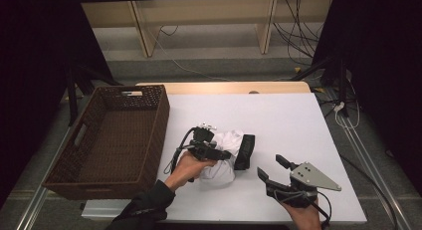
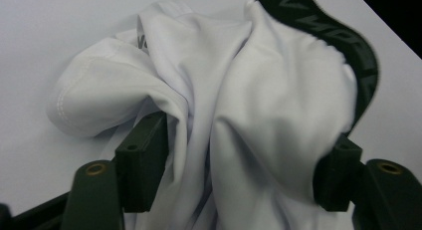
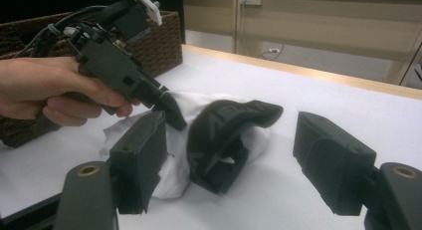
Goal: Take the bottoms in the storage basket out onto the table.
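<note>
The left gripper clamps its jaws on the bunched white underwear mid-worktop beside the wicker basket; lift it high to clear the rim, while the right gripper waits with jaws released.

I see white garment with black lettered waistband | dark brown woven basket | white table, pale wood far edge | my 2 grippers black, right gripper grey-plated
</note>
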A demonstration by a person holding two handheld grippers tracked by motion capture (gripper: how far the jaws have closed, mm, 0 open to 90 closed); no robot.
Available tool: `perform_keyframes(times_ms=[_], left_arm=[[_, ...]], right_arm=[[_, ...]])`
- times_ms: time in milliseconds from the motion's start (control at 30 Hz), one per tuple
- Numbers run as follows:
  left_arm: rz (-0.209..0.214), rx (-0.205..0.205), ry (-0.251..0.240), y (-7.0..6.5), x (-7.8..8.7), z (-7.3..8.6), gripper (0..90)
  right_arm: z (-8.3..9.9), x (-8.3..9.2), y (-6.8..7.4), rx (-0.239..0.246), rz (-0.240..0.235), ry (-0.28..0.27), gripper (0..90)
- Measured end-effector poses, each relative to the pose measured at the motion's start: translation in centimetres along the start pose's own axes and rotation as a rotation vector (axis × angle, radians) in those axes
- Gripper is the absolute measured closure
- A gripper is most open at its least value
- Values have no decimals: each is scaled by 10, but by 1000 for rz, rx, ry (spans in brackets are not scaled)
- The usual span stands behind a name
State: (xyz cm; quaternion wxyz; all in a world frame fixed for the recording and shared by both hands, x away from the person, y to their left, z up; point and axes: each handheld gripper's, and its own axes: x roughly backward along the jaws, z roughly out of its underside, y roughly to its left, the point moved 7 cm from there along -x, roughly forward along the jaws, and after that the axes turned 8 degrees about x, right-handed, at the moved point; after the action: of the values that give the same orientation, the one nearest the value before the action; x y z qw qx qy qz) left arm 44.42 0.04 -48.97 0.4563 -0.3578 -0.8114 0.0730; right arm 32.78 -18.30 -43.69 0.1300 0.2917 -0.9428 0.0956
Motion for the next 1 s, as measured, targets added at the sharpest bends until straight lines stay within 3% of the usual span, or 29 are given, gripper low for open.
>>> perform_keyframes(times_ms=[367,1000], left_arm=[[46,12,-29,-1,8,-5,184],[53,19,-73,-1,20,-12,160]], right_arm=[[0,0,0,1,0,-1,302],[0,1,0,0,-2,-1,302]])
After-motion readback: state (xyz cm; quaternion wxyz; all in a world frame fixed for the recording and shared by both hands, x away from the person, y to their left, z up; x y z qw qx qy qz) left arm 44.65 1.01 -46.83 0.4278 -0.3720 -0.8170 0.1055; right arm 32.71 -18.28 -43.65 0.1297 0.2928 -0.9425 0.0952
